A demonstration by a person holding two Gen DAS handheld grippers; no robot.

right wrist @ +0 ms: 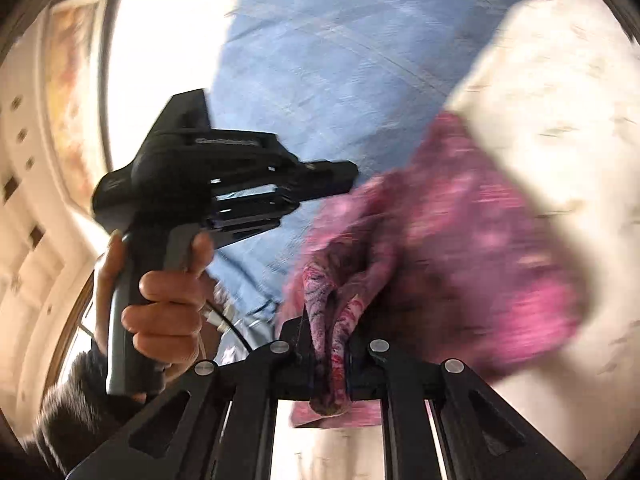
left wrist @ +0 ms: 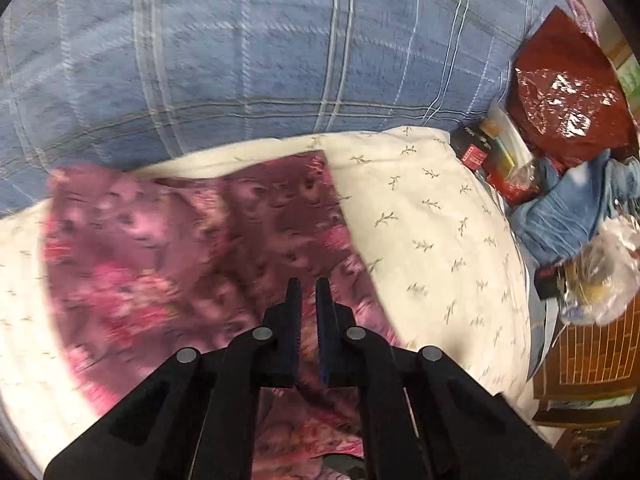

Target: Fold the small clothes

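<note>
A small pink and purple flowered garment (left wrist: 192, 236) lies spread on a cream leaf-print quilt (left wrist: 432, 216). My left gripper (left wrist: 309, 286) hovers above the garment's near part, its jaws nearly together with a thin gap and nothing between them. In the right wrist view my right gripper (right wrist: 328, 328) is shut on a bunched edge of the same garment (right wrist: 460, 240), which is lifted and blurred. The left gripper (right wrist: 336, 178) also shows there, held in a hand at the left, level above the blue cover.
A blue plaid cover (left wrist: 240, 48) lies beyond the quilt. At the right are a dark red plastic bag (left wrist: 568, 92), blue cloth (left wrist: 572, 208), a clear bag (left wrist: 612, 268), boxes and a wooden stand (left wrist: 592, 356). A framed picture (right wrist: 76, 92) hangs at the left.
</note>
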